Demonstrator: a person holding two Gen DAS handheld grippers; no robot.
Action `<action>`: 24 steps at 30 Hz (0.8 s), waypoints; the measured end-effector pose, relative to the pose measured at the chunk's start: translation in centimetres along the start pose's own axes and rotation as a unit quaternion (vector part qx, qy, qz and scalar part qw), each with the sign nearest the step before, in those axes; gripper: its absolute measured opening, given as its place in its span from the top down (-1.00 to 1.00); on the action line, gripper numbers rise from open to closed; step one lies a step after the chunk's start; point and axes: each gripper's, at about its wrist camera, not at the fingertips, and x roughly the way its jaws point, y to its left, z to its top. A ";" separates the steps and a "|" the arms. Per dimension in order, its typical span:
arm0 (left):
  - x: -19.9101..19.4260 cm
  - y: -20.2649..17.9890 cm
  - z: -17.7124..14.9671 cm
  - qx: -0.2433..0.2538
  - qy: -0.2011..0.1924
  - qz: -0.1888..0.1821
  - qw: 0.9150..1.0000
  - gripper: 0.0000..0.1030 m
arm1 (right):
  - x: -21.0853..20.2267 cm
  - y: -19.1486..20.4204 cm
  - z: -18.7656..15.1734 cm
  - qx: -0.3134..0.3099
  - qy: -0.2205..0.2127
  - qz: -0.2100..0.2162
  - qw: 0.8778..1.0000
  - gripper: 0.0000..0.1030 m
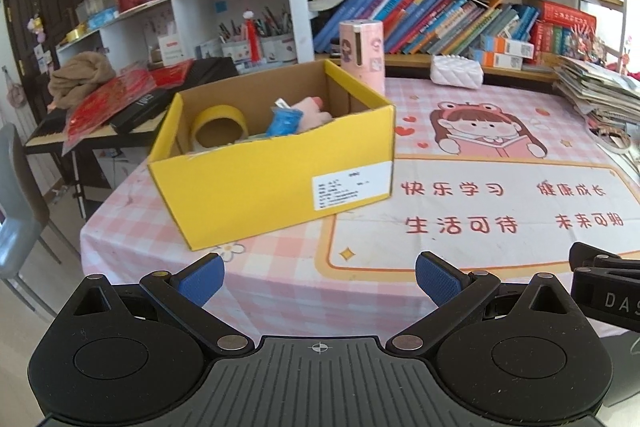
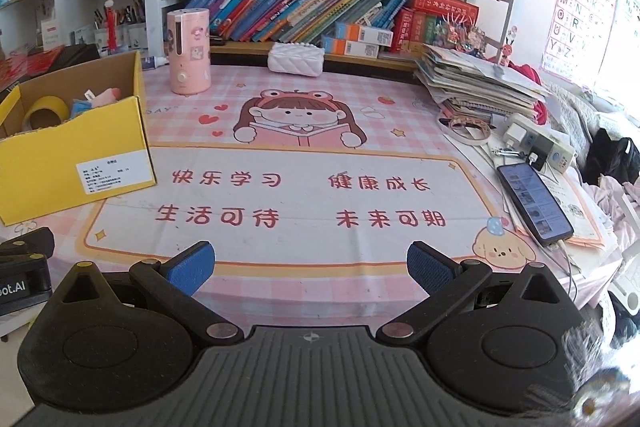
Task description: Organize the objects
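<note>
The left gripper is held with its blue-padded fingers spread wide, and nothing is gripped between them. It is kept low over the near edge of the pink checked tablecloth. Ahead of it and slightly to its left, an open yellow cardboard box with a white label is seen standing on the cloth. Inside the box, a roll of yellow tape, a crumpled blue item and a pink soft toy are found. Behind the box, a pink cylindrical container with cartoon stickers is stood upright.

The right gripper is likewise spread wide and empty, over the printed middle of the cloth. Well ahead of it a white quilted pouch is laid near the bookshelf. To its right, a dark smartphone is seen lying on papers, beside a stack of magazines.
</note>
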 end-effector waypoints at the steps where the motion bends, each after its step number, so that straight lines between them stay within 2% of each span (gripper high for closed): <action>1: 0.0 -0.2 0.0 0.002 0.001 -0.002 1.000 -0.99 | 0.0 -0.1 -0.1 -0.001 0.001 0.000 1.000 -1.00; 24: -0.7 -1.3 -0.4 0.015 0.005 -0.013 1.000 -0.99 | -0.6 -0.4 -0.7 -0.011 0.007 0.000 1.000 -1.00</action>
